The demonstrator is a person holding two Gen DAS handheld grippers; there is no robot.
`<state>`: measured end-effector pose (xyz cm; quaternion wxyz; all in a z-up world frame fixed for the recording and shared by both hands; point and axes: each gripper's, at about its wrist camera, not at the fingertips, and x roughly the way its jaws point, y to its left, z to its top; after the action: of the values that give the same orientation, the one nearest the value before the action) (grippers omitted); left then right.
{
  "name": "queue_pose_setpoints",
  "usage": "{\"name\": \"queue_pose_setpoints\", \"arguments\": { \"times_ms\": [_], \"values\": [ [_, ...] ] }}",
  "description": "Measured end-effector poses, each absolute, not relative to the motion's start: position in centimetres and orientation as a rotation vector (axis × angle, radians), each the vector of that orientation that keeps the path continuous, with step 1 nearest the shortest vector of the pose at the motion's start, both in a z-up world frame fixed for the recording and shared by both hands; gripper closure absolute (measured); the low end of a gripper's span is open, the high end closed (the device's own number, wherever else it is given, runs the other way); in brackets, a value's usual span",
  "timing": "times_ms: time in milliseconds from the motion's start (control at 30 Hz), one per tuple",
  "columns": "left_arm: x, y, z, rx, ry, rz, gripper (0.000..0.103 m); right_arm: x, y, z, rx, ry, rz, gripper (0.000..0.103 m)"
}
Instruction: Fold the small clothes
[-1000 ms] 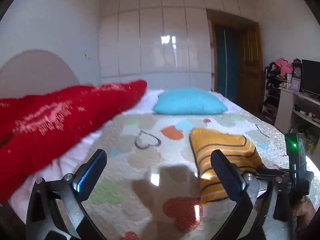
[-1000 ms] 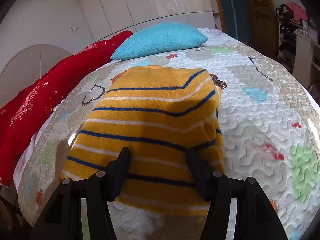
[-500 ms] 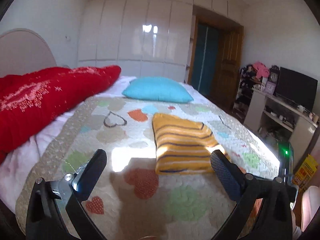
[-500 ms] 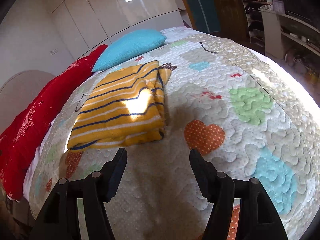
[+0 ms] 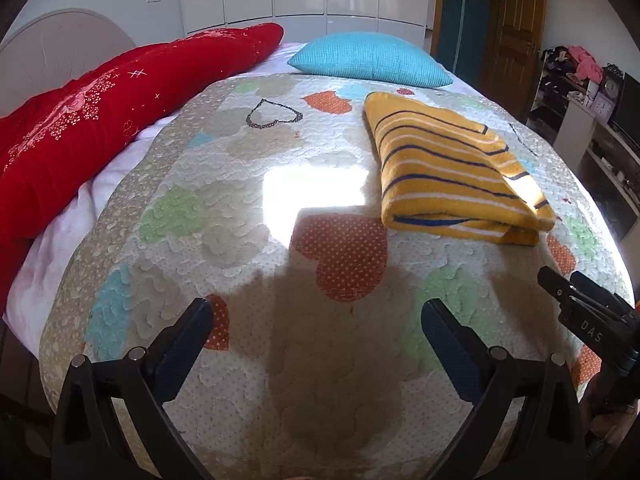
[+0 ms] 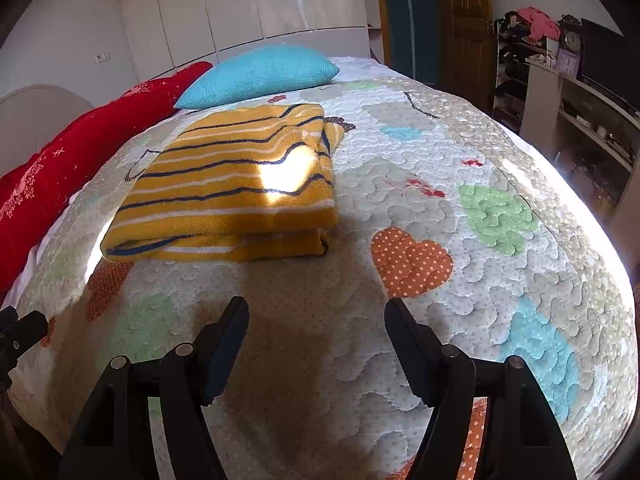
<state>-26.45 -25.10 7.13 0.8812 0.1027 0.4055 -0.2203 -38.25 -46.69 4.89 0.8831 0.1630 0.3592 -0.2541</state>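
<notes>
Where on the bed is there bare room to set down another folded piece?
Free quilt lies between the red blanket and the folded striped sweater, and in front of the sweater toward both open grippers, left gripper, right gripper. The head end by the blue pillow is crowded.

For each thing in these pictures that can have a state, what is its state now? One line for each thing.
Left gripper: open, holds nothing, above the quilt.
Right gripper: open, holds nothing, above the quilt.
Yellow striped garment: folded into a stack, flat on the quilt, touched by neither gripper.
Quilt: spread over the bed.
Blue pillow: lies beyond the garment.
Wooden door: shut.
</notes>
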Motion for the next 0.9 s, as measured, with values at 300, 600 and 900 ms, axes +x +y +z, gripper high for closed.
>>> {"name": "queue_pose_setpoints", "arguments": {
  "times_ms": [300,600,900],
  "values": [
    [-27.0,-26.3,4.2,0.273,0.959,-0.478,0.000,-37.8,-45.5,5.0,0.254,0.775,-0.560,0.024],
    [-27.0,-27.1,2.3,0.297,1.040,-0.501,0.000,-37.9,-46.2,4.3,0.266,0.802,-0.583,0.024],
    [-26.8,-27.0,1.6,0.295,1.072,-0.500,0.000,-37.8,-46.3,3.9,0.287,0.818,-0.583,0.024]
  ]
}}
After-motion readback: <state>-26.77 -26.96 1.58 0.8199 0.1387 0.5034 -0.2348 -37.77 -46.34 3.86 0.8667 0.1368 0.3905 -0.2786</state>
